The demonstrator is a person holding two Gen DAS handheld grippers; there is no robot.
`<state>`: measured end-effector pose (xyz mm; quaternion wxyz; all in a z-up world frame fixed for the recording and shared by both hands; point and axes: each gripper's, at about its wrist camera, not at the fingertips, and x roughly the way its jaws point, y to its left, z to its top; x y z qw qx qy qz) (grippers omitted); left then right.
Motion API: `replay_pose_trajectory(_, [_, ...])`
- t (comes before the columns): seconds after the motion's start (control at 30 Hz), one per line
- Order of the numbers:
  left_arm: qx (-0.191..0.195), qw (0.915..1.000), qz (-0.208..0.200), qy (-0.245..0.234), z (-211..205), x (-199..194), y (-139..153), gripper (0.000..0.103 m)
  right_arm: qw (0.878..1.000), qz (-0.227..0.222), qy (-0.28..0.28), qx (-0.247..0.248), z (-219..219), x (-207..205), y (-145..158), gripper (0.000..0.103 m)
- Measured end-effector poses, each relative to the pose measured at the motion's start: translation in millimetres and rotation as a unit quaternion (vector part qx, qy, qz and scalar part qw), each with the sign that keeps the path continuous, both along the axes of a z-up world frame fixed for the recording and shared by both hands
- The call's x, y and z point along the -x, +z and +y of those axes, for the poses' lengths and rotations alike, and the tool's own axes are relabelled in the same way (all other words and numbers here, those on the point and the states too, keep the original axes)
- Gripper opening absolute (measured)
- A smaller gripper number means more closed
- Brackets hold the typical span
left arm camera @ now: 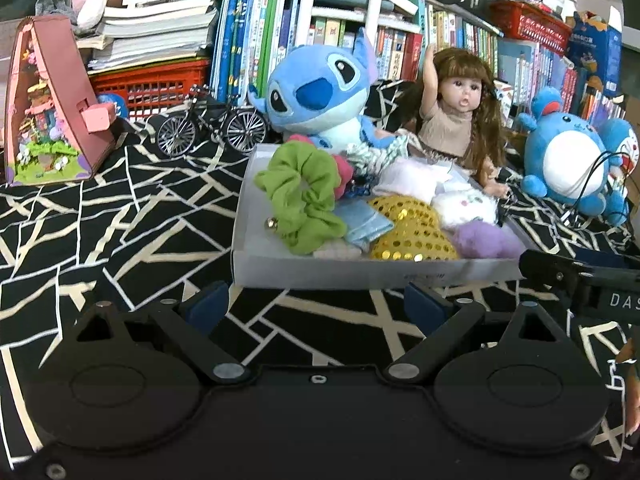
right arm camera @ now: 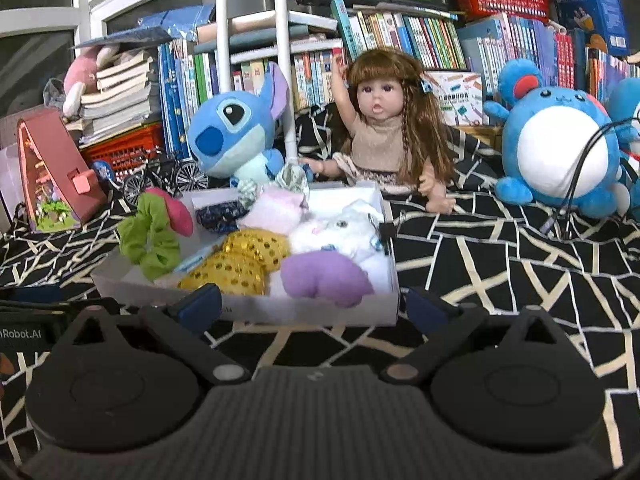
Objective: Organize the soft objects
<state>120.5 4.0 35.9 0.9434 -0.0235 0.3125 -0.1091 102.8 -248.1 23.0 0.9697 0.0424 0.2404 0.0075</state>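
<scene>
A shallow white box [left arm camera: 360,274] [right arm camera: 280,312] on the black-and-white cloth holds soft things: a green scrunchie [left arm camera: 304,196] [right arm camera: 150,236], a gold sequin piece [left arm camera: 408,230] [right arm camera: 244,258], a purple plush piece [left arm camera: 486,240] [right arm camera: 324,276], a white fluffy toy [left arm camera: 464,204] [right arm camera: 340,228] and a pale pink pad [right arm camera: 276,210]. My left gripper [left arm camera: 318,304] is open and empty, just in front of the box. My right gripper [right arm camera: 314,306] is open and empty at the box's near wall. The right gripper's body [left arm camera: 584,280] shows in the left wrist view.
A blue Stitch plush [left arm camera: 320,92] [right arm camera: 232,136], a long-haired doll [left arm camera: 460,112] [right arm camera: 384,128] and a round blue plush [left arm camera: 568,156] [right arm camera: 560,148] stand behind the box. A model bicycle [left arm camera: 212,124], a pink house model [left arm camera: 48,108] and shelves of books lie beyond.
</scene>
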Motion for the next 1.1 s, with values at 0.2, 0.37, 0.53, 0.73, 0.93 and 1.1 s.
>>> replay_pose_trajectory(0.2, [-0.012,0.9997,0.014,0.015,-5,-1,-15,0.094,1.0,0.019,-0.007,0.0,-2,1,-16,0.103])
replay_pose_trajectory(0.37, [-0.016,0.999,0.031,0.028,-8,-5,-26,0.094,0.999,0.04,-0.011,0.002,-3,-1,-26,0.103])
replay_pose_trajectory(0.53, [-0.021,0.9981,0.039,0.043,-12,-11,-34,0.095,0.998,0.058,-0.017,0.008,0,-7,-34,0.103])
replay_pose_trajectory(0.73, [-0.037,0.9977,0.03,0.048,-17,-14,-38,0.097,0.997,0.076,-0.02,0.013,2,-12,-45,0.103])
replay_pose_trajectory(0.93, [-0.044,0.9975,0.03,0.045,-20,-17,-40,0.102,0.996,0.081,-0.018,0.03,8,-14,-46,0.103])
replay_pose_trajectory(1.1, [-0.047,0.9975,0.032,0.042,-21,-17,-41,0.103,0.996,0.084,-0.018,0.037,10,-15,-47,0.103])
